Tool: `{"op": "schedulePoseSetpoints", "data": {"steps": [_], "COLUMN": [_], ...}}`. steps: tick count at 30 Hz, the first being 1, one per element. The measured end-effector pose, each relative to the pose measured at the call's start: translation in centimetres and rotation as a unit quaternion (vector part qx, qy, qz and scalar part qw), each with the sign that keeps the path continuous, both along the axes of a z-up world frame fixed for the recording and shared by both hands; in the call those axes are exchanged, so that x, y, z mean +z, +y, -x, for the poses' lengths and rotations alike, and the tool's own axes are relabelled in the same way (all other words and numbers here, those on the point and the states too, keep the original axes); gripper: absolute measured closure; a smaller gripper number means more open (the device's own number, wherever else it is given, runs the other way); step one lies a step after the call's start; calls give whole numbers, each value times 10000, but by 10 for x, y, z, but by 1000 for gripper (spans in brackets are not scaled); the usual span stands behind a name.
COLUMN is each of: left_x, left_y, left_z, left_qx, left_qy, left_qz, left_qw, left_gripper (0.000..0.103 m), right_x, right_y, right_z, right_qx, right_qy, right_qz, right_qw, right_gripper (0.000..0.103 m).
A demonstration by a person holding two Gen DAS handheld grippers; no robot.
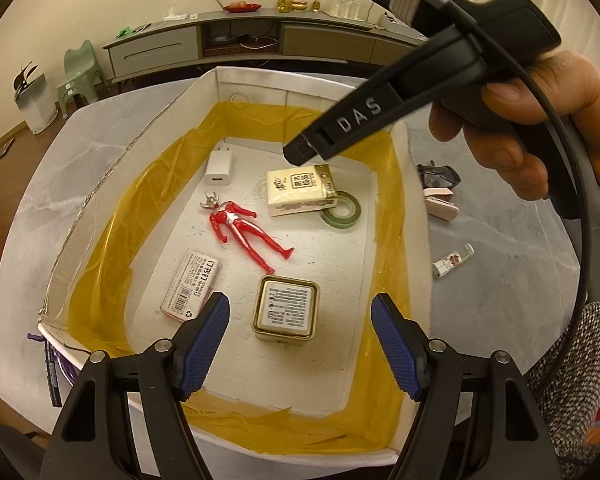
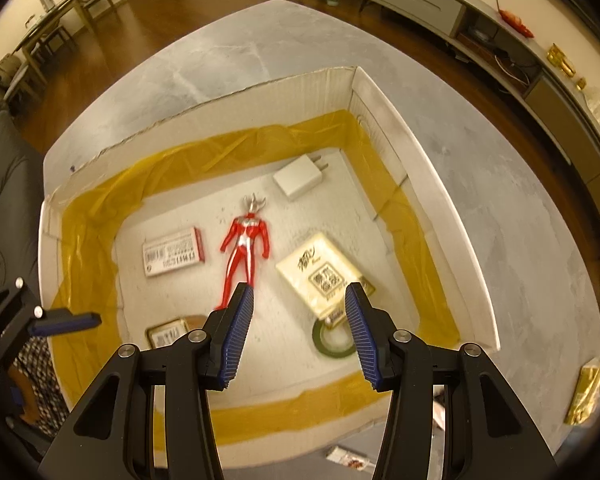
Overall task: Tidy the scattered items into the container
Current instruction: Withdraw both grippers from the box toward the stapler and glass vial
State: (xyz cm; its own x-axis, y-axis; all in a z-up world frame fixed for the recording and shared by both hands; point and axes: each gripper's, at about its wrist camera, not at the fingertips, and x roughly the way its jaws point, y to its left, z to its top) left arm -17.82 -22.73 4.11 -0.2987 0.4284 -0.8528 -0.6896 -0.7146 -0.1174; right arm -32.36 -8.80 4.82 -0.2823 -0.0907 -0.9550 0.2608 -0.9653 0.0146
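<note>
A white cardboard box [image 1: 400, 184] with yellow tape around its floor holds a white charger [image 1: 219, 168], a tissue pack [image 1: 300, 190] lying on a green tape roll [image 1: 342, 210], a red toy figure [image 1: 246, 230], a staples box [image 1: 191, 290] and a square tin [image 1: 286, 312]. My left gripper [image 1: 300, 344] hangs open and empty above the tin. In the right wrist view my right gripper [image 2: 300, 332] is open and empty over the box [image 2: 384, 96], above the tissue pack [image 2: 324, 276] and tape roll [image 2: 332, 338]. A hand holds the right gripper [image 1: 300, 151] over the box.
The box sits on a grey marble table [image 1: 500, 240]. To its right lie a black item [image 1: 438, 174], a pink clip [image 1: 440, 202] and a small white packet [image 1: 452, 266]. A gold packet [image 2: 586, 392] lies near the table's right edge. Purple and black pens [image 1: 54, 364] lie by the box's left corner.
</note>
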Motion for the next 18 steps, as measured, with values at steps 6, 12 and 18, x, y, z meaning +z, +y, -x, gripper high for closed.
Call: {"op": "schedulePoseSetpoints", "data": {"steps": [6, 12, 18], "left_x": [7, 15, 25], "left_y": [1, 4, 16], "left_z": [-9, -20, -42], "left_qx": [-33, -100, -295], "left_qy": [87, 214, 476], "left_qz": [-43, -160, -264], "left_qw": [9999, 9996, 9981], "left_gripper": [29, 29, 29], "right_x": [7, 23, 33], "right_y": [3, 7, 18], "right_z": [-22, -55, -92], "right_qx": [0, -43, -88], "right_qy": [30, 256, 505], "right_qz": [-27, 149, 456], "right_qw": [10000, 9996, 9976], "right_gripper": [52, 52, 52]}}
